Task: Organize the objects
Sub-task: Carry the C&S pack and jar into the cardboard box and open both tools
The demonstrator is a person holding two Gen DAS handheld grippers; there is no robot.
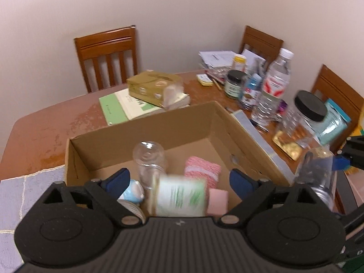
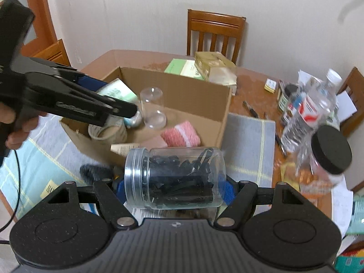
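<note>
Right hand-held gripper point(image 2: 175, 187) clamps a clear jar point(image 2: 175, 177) of black pieces, lying sideways at 6 o'clock of the cardboard box point(image 2: 182, 86) on the counter point(image 2: 252, 95). Left hand-held gripper point(image 1: 179, 179) spreads wide above the box, a blurred green-labelled pack point(image 1: 182, 195) between its fingers.

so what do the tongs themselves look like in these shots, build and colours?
Both are matte black plastic: a ribbed central body, two round pivot housings with silver pins, angled link arms. The left tongs and right tongs carry blue finger pads. From the right wrist view, the left unit has a pistol-style grip in a bare hand, with a thin black cable trailing down.
</note>
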